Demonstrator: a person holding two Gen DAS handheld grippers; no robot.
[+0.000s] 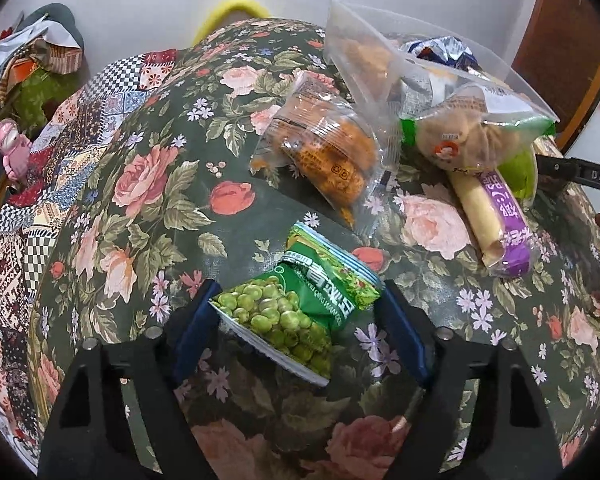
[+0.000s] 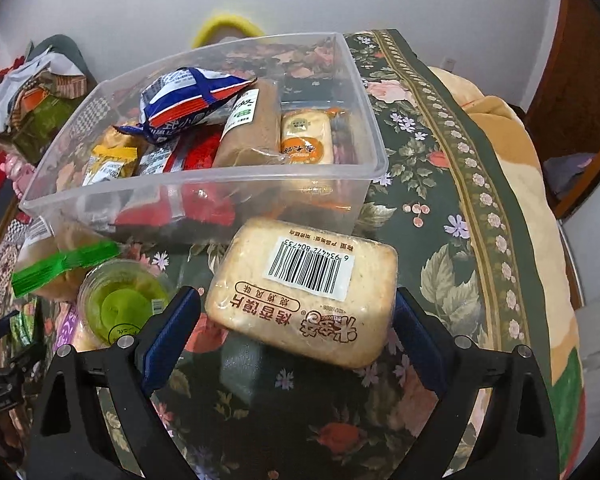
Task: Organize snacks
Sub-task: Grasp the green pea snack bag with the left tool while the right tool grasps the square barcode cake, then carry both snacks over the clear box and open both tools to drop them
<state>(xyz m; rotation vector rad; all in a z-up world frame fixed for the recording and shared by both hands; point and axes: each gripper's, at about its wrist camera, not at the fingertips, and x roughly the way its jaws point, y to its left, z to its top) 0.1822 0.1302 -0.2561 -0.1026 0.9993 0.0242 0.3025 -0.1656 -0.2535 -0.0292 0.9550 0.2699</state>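
A green packet of peas (image 1: 296,300) lies on the floral cloth between the blue pads of my left gripper (image 1: 298,298). The jaws stand around it, close to its corners, and I see no squeeze on it. In the right wrist view a clear-wrapped pack of toasted bread slices (image 2: 304,292) with a barcode label lies between the fingers of my right gripper (image 2: 296,300); a gap shows at the left pad (image 2: 172,328). Just behind it stands the clear plastic bin (image 2: 204,184) holding several wrapped snacks.
An orange snack bag (image 1: 324,152), a purple-wrapped roll (image 1: 496,216) and a bun bag with a green seal (image 1: 464,132) lie on the cloth beside the bin (image 1: 348,40). A green jelly cup (image 2: 124,300) sits left of the bread. Clutter lies off the table's left edge.
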